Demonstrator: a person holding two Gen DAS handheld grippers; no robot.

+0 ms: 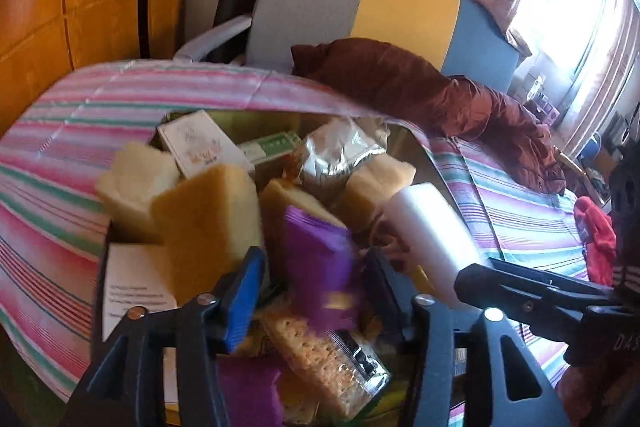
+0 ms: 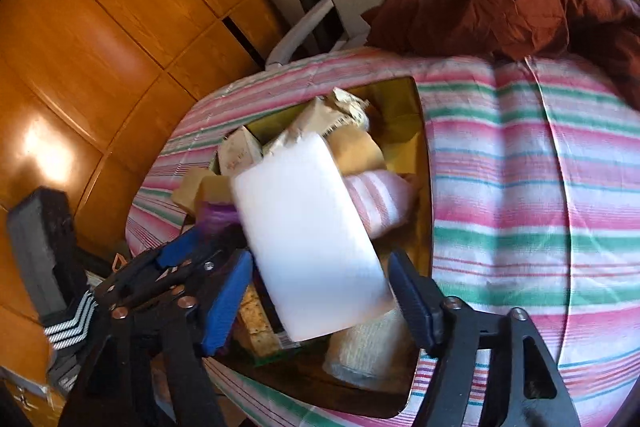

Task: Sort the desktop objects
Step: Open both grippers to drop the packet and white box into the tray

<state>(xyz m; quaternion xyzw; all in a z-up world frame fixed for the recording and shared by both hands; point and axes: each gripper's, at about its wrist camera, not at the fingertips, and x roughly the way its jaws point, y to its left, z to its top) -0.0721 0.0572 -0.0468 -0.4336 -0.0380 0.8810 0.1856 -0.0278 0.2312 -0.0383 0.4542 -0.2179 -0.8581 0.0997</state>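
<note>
Two purple packets (image 1: 316,259); one white block (image 2: 312,247) between the right fingers (image 2: 228,295).

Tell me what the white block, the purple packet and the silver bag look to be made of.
White block: probably dense foam or a melamine sponge; matte, uniform, soft-edged faces. Purple packet: likely thin plastic film; it looks glossy and creased, though it is blurred. Silver bag: looks like metallised foil; crinkled, with mirror-like highlights.
</note>
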